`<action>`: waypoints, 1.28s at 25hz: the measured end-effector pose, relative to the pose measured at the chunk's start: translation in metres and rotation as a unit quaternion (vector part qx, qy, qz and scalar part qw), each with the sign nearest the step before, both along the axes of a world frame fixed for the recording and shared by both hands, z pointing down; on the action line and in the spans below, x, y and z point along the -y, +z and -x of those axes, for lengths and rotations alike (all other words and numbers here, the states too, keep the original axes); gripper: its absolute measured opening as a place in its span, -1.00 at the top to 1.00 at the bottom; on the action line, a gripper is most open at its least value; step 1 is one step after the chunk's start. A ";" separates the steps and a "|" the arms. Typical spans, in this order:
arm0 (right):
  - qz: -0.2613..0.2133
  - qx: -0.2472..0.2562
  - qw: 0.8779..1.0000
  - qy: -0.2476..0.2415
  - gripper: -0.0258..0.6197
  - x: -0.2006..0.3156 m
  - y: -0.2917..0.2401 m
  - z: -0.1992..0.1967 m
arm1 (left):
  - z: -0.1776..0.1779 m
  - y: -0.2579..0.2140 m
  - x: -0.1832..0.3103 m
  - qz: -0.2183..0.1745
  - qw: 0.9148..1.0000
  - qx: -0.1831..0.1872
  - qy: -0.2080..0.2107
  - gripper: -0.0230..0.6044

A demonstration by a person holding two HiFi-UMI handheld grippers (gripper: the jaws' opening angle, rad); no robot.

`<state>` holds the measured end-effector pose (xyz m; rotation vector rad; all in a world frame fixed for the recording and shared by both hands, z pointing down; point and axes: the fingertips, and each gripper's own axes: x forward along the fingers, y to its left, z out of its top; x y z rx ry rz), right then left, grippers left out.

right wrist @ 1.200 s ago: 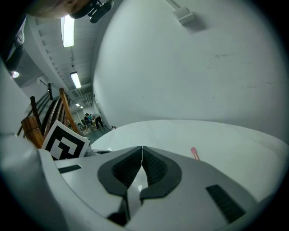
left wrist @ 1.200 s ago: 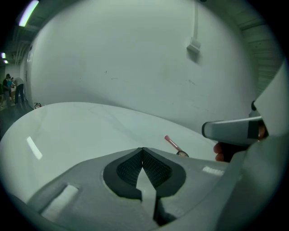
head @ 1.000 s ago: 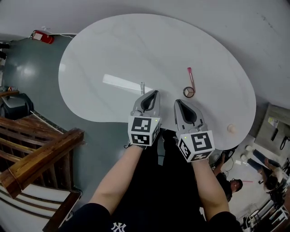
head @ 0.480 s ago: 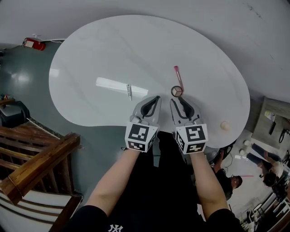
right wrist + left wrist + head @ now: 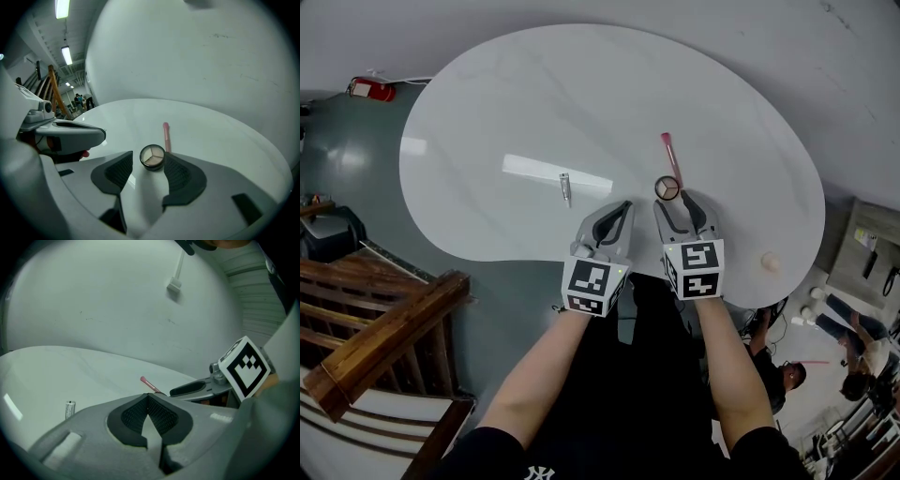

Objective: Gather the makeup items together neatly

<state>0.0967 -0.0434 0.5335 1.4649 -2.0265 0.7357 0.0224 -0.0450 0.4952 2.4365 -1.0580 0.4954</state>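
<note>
A small round compact (image 5: 667, 187) (three pale shades show in its pan) sits flat close to the tabletop's near edge, right of the middle. A slim pink stick (image 5: 669, 153) lies just beyond it, pointing toward the far edge. A short silver tube (image 5: 565, 187) lies well to the left, and a round beige puff (image 5: 770, 263) lies by the right edge.

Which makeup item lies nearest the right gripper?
The round three-shade compact sits between the jaws of the right gripper, which have just been opening; the pink tube lies beyond it, the small silver tube well left.
</note>
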 end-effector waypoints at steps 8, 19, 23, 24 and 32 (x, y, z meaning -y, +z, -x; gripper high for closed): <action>0.010 -0.020 1.000 0.003 0.25 0.010 0.021 -0.003 | 0.003 0.010 0.005 -0.001 1.000 0.007 -0.005 0.90; 0.012 -0.015 1.000 0.011 0.27 0.013 0.019 -0.004 | 0.012 0.014 0.007 -0.001 1.000 0.007 -0.011 0.90; 0.002 -0.011 1.000 0.011 0.27 0.012 0.009 0.000 | 0.016 0.009 0.006 -0.004 1.000 0.003 -0.015 0.90; 0.001 -0.010 1.000 0.010 0.27 0.012 0.006 0.002 | 0.017 0.007 0.005 -0.004 1.000 0.002 -0.015 0.90; -0.007 -0.005 1.000 -0.004 0.27 0.010 -0.015 0.024 | 0.033 -0.008 0.003 -0.010 1.000 0.001 -0.025 0.90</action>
